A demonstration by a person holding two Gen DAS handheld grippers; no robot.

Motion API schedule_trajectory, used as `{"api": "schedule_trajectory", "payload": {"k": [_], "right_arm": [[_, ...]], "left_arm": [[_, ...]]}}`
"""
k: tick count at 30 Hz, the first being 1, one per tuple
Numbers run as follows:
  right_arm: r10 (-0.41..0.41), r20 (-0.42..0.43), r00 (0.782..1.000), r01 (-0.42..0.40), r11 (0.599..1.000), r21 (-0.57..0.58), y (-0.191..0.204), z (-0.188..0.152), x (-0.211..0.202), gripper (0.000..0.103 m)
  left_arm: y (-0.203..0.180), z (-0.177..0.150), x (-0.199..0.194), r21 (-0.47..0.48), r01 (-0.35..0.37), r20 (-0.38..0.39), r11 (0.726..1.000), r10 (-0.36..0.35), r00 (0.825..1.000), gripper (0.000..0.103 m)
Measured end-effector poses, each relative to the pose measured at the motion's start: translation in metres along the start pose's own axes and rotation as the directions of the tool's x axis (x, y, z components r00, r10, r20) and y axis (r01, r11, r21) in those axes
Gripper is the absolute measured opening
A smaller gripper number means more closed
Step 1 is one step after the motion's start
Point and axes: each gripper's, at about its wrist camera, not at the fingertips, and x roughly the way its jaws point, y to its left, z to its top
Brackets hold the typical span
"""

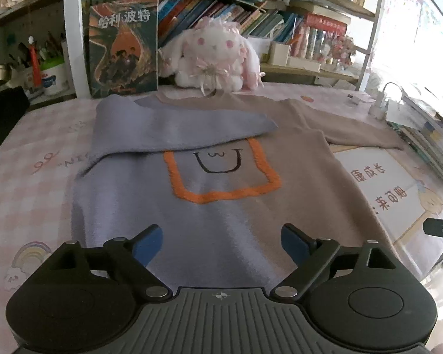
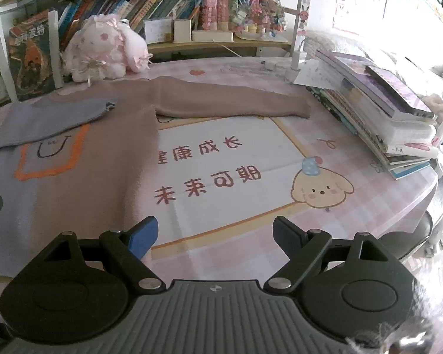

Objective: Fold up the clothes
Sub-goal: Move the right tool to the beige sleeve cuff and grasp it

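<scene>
Spread flat on the pink checked counter (image 2: 354, 135): a two-tone sweater (image 1: 209, 177), blue-grey on one half, tan on the other, orange square outline on the chest; blue-grey sleeve (image 1: 174, 126) folded across the chest, tan sleeve (image 2: 230, 103) stretched out toward the counter's far edge; left claw (image 1: 221, 243) spread wide, empty, above the hem; right claw (image 2: 215, 236) likewise spread, empty, over bare counter just beside the sweater's tan side edge; plush rabbit (image 1: 218, 56) at the far edge.

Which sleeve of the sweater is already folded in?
The blue sleeve lies across the chest; the brown sleeve is spread out on the table.
</scene>
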Motion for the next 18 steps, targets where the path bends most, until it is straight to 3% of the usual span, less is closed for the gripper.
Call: {"api": "schedule_trajectory", "payload": {"k": [8,18], "right_arm": [[0.056,-0.004,0.998,-0.056,0.998,-0.008,-0.035,0.016,0.031,0.084],[0.183,0.017,0.983,-0.183,0.983,-0.024,-0.113,0.08,0.098,0.084]], "left_arm": [[-0.042,0.012,0.024,-0.027,-0.084,-0.027,0.996,0.083,0.996,0.09],[-0.117,0.031,0.053,-0.1,-0.201,-0.063,0.975,0.195,0.979,0.09]]}}
